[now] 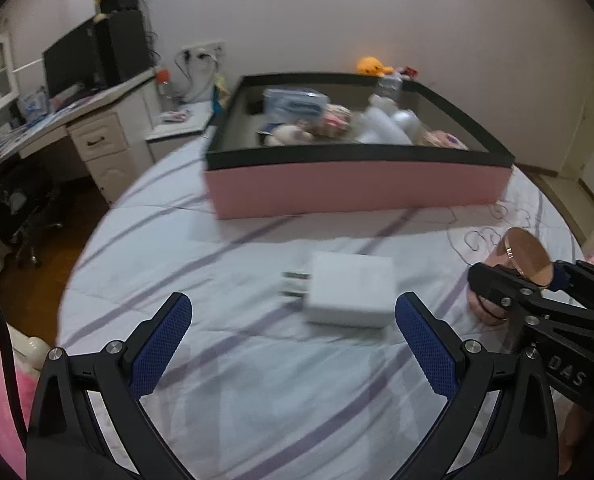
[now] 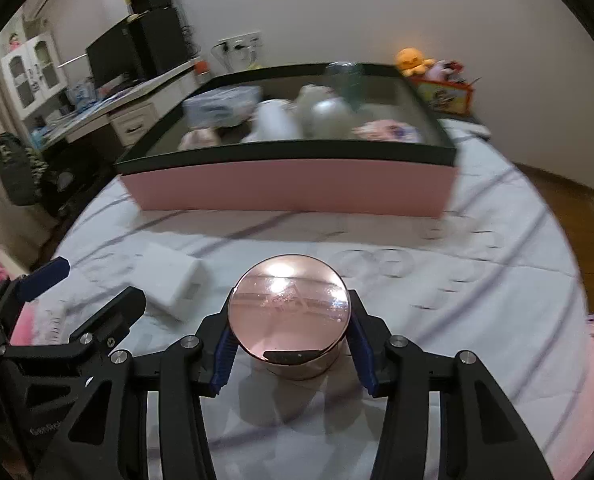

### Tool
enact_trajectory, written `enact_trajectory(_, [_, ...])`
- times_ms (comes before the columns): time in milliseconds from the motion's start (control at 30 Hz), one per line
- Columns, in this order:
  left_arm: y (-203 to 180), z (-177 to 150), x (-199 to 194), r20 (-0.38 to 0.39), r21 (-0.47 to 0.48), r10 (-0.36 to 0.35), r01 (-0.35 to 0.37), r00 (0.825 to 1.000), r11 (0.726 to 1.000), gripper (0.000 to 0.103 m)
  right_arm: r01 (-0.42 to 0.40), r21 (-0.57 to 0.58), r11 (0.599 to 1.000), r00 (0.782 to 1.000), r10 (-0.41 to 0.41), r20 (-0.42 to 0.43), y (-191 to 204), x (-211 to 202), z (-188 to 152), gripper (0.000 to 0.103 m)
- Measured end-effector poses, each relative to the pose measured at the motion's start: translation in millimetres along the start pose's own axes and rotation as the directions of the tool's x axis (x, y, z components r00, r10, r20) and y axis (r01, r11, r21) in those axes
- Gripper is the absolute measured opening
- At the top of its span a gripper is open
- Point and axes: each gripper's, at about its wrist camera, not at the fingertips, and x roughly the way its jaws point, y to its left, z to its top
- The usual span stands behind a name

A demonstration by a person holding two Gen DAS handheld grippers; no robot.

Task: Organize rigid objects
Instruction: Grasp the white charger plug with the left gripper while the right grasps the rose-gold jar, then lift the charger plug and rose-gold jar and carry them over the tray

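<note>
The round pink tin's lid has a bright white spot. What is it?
Right wrist view: glare, a lamp mirrored in the shiny lid of the round tin. Left wrist view: no such spot shows on it; the pink box and white charger look smeared.

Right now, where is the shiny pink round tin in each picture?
Left wrist view: the round tin is at the far right edge, held in the right tool, right of the white charger.
Right wrist view: the tin sits low in the centre, clamped between that tool's blue pads.
Shared landmark: the pink box with a black rim, behind the tin in both.
</note>
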Motion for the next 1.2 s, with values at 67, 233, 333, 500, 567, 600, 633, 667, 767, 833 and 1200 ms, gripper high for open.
enact_trajectory(67, [-5, 3, 12, -0.036, 0.0, 0.015, -0.015, 0.999, 1.0, 0.103, 0.016, 0.011, 1.0, 1.0, -0.016, 0.005, -9, -4, -2, 0.05])
enact_trajectory(233, [-17, 10, 35, -0.103, 0.014, 0.014, -0.013, 0.995, 1.0, 0.096, -0.002, 0.023, 1.0, 1.0, 0.002, 0.01, -14, -6, -5, 0.05])
enact_trajectory(333, [-20, 12, 29, -0.078, 0.018, 0.005, -0.004, 0.997, 1.0, 0.067, 0.003, 0.012, 1.0, 1.0, -0.003, 0.014, -13, -4, -3, 0.05])
enact_trajectory(500, [-24, 7, 9, -0.02, 0.006, 0.002, -0.002, 1.0, 1.0, 0.067, -0.018, 0.016, 1.0, 0.999, 0.017, 0.037, -13, -9, -4, 0.05])
enact_trajectory(567, [-23, 5, -10, 0.031, -0.006, 0.004, -0.004, 1.0, 1.0, 0.067, -0.026, 0.006, 1.0, 0.997, 0.025, 0.07, -9, -20, -7, 0.05])
enact_trajectory(600, [-22, 5, -23, 0.068, -0.013, 0.01, -0.009, 0.998, 1.0, 0.067, -0.027, 0.0, 1.0, 0.996, 0.027, 0.09, -6, -26, -8, 0.05])
enact_trajectory(633, [-21, 5, -33, 0.097, -0.02, 0.004, -0.002, 0.995, 1.0, 0.067, -0.021, -0.005, 1.0, 0.994, 0.022, 0.111, -4, -32, -8, 0.05])
enact_trajectory(667, [-20, 5, -45, 0.126, -0.03, -0.005, 0.009, 0.992, 0.999, 0.067, -0.012, -0.011, 1.0, 0.989, 0.013, 0.149, -1, -43, -8, 0.05])
enact_trajectory(767, [-17, 6, -83, 0.216, -0.039, -0.001, 0.01, 0.976, 0.999, 0.067, 0.007, -0.027, 1.0, 0.973, 0.0, 0.23, 6, -72, -7, 0.05])
enact_trajectory(833, [-16, 5, -112, 0.282, -0.041, 0.02, -0.009, 0.959, 0.999, 0.067, 0.016, -0.037, 0.999, 0.959, -0.005, 0.282, 11, -91, -8, 0.05])
enact_trajectory(1200, [-15, -3, -214, 0.496, -0.072, 0.114, -0.09, 0.861, 0.993, 0.067, 0.052, -0.076, 0.996, 0.854, -0.005, 0.521, 41, -190, -16, 0.05])
